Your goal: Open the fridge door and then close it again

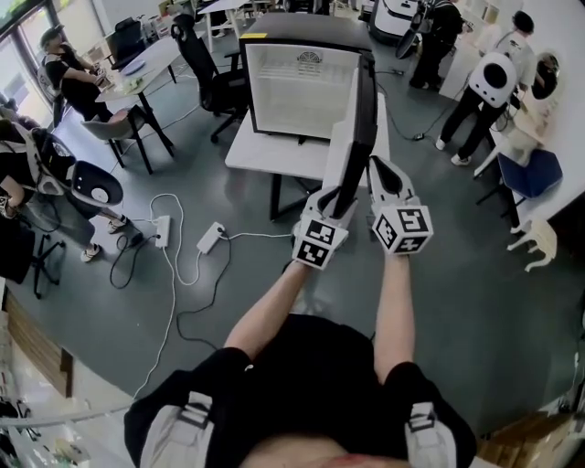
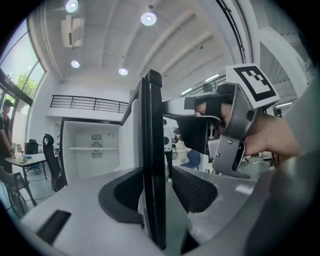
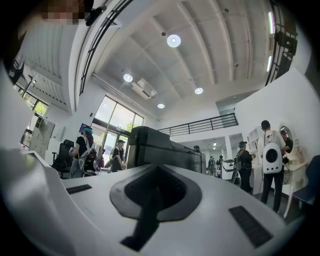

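left tool (image 2: pixel 159 195): your jaws are spread wide, with the free edge of the fridge door (image 2: pixel 152 150) standing upright between them. The right-hand pad sits clear of it, so there's no squeeze on the door.
right tool (image 3: pixel 156 192): jaws pressed together with nothing in them. It's held up just beside the door on its black outer side, close to your left tool.
fridge door: swung wide open, edge-on toward you, sticking out past the front of the desk (image 1: pixel 274 151).
fridge (image 1: pixel 302 27): small black-topped box on the white desk, mouth facing you, well beyond both tools.
inside the fridge: white walls, one shelf (image 2: pixel 92 148) across the back and a round vent (image 1: pixel 311 57) up top.
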{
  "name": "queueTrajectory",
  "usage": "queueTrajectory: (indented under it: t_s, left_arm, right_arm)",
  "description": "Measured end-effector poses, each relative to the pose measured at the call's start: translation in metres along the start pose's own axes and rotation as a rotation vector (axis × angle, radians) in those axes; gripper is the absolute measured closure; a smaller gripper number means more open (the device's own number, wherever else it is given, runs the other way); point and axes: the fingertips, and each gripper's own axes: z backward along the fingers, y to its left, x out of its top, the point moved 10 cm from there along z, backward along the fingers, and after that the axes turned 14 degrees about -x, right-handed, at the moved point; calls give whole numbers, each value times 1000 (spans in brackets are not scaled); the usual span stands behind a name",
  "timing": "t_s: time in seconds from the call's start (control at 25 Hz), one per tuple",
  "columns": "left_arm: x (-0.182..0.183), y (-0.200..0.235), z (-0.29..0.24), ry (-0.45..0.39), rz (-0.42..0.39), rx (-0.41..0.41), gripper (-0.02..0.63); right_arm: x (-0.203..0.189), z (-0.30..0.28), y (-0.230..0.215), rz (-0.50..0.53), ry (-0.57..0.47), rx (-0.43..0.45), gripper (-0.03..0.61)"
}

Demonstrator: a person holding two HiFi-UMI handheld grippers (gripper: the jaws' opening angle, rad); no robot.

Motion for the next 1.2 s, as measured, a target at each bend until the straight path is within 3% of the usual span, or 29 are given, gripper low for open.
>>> queueTrajectory:
  t_s: [0.32, 0.72, 1.04, 1.2]
  left_arm:
    - [-5, 32, 28, -11, 30, 121, 451]
    - [-15, 126, 75, -55, 78, 224, 458]
    - [-20, 236, 97, -105, 85, 177, 453]
    - [-25, 299, 102, -123, 102, 131, 451]
  right_arm:
    - [-4, -27, 37, -9, -17, 119, 584]
    - [-21, -96, 111, -22, -67, 264, 583]
    - [-35, -183, 168, -7, -87, 321, 583]
    - [-46, -231, 193, 83, -95, 299, 583]
